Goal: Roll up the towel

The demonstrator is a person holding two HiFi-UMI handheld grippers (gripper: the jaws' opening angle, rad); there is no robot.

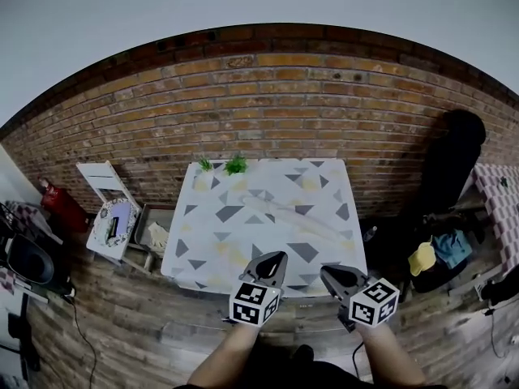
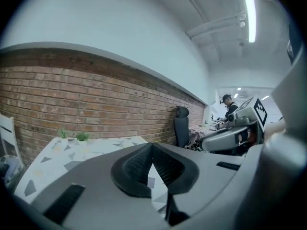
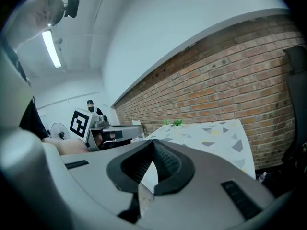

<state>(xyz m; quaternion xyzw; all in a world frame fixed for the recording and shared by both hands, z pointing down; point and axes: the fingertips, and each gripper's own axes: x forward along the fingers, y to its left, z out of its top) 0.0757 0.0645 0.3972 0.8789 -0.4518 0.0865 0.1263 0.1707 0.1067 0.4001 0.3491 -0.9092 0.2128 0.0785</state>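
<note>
Tongs are pinched closed and empty, the left tongs (image 1: pixel 277 259) and right tongs (image 1: pixel 327 272) held before the desk (image 1: pixel 212 241). The towel (image 1: pixel 320 224) is possibly that pale strip lying on it; since it blends with the pattern, a grab could miss its edge.

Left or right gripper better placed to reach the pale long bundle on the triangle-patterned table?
Right, marginally. The pale long bundle lies right of centre on the triangle-patterned table, nearer the right gripper than the left gripper. Both are shut, empty, at the near edge.
</note>
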